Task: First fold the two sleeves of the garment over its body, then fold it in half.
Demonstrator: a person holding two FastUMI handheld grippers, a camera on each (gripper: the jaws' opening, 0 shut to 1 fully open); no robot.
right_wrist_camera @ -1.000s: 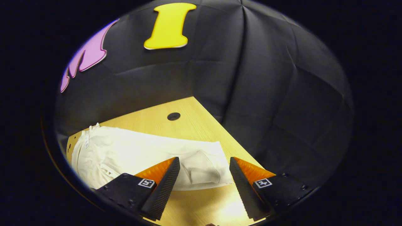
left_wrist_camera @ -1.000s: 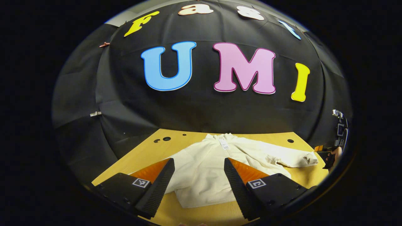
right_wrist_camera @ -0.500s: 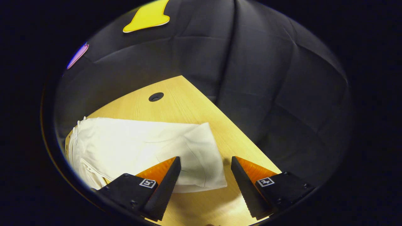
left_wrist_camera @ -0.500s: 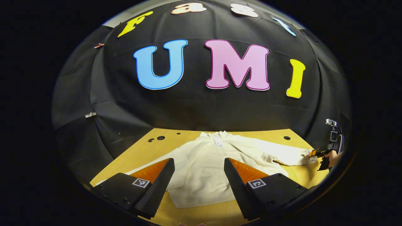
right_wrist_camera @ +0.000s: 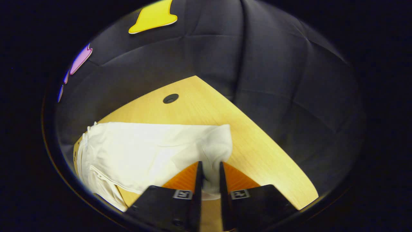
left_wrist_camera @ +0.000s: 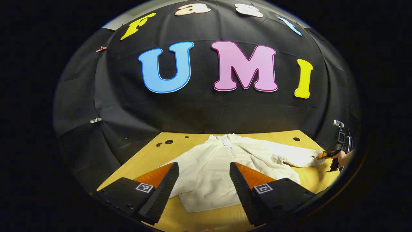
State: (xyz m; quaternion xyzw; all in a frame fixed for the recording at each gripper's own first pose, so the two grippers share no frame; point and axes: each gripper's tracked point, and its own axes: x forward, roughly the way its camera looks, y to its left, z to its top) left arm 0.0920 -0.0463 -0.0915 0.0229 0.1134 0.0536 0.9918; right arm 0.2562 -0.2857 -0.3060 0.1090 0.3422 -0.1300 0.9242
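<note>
A cream long-sleeved garment [left_wrist_camera: 212, 164] lies flat on the wooden table [left_wrist_camera: 151, 154], collar toward the black wall. In the left gripper view my left gripper [left_wrist_camera: 203, 190] hangs open above the garment's near hem, nothing between its fingers. The garment's right sleeve [left_wrist_camera: 293, 156] stretches out to the right, where my right gripper [left_wrist_camera: 322, 155] and the hand holding it meet the cuff. In the right gripper view my right gripper [right_wrist_camera: 209, 180] is shut on the sleeve's cuff [right_wrist_camera: 215, 151], the cloth pinched between both fingers and bunched upward. The left sleeve is hidden behind my left finger.
Round holes are cut in the table top near the back edge [left_wrist_camera: 168, 142] [right_wrist_camera: 170, 98]. The table's right corner [right_wrist_camera: 302, 190] lies just past the cuff. Black cloth walls close the booth behind and to both sides.
My right gripper has shut on the sleeve's cuff, which was between its open fingers before. The left gripper has barely shifted and stays open.
</note>
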